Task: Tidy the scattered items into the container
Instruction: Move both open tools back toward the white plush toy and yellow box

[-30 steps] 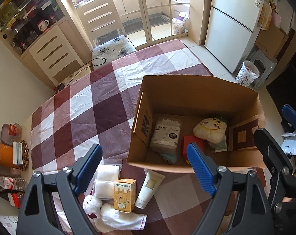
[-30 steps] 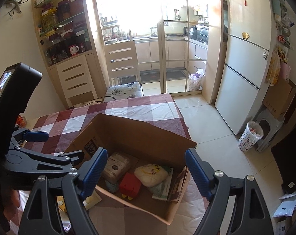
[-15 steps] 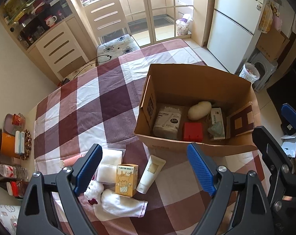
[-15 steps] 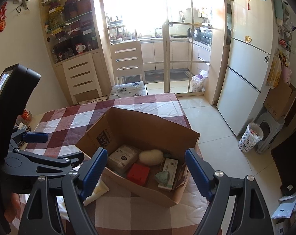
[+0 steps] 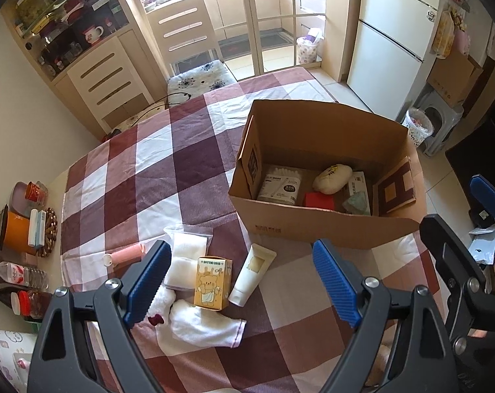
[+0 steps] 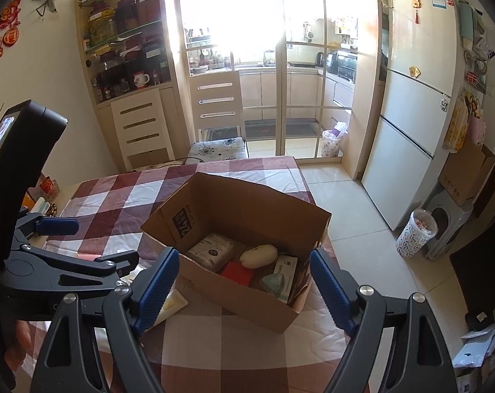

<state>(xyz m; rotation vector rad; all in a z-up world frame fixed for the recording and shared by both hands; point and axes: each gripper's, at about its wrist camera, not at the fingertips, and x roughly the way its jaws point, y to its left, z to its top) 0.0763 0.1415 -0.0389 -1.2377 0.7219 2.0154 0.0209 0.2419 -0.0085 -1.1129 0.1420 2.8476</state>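
An open cardboard box (image 5: 329,229) (image 6: 247,291) stands on the checked tablecloth and holds a cotton-swab pack (image 5: 282,185), a cream plush toy (image 5: 332,175), a red block (image 5: 319,200) and other items. Loose in front of it lie a yellow carton (image 5: 213,278), a white tube (image 5: 252,270), a bagged white cloth (image 5: 185,252), a pink tube (image 5: 124,255) and a white sock (image 5: 201,326). My left gripper (image 5: 241,281) is open and empty above these items. My right gripper (image 6: 241,288) is open and empty, hovering before the box.
An orange pot (image 5: 16,232), bottles (image 5: 15,273) and cups stand at the table's left edge. A chair (image 5: 188,49) sits at the far side. A fridge (image 6: 414,98) and bins (image 6: 416,232) stand on the floor to the right.
Both grippers have pulled back and risen away from the box, so more of the table and loose items shows. The plush toy in the box has rolled over.
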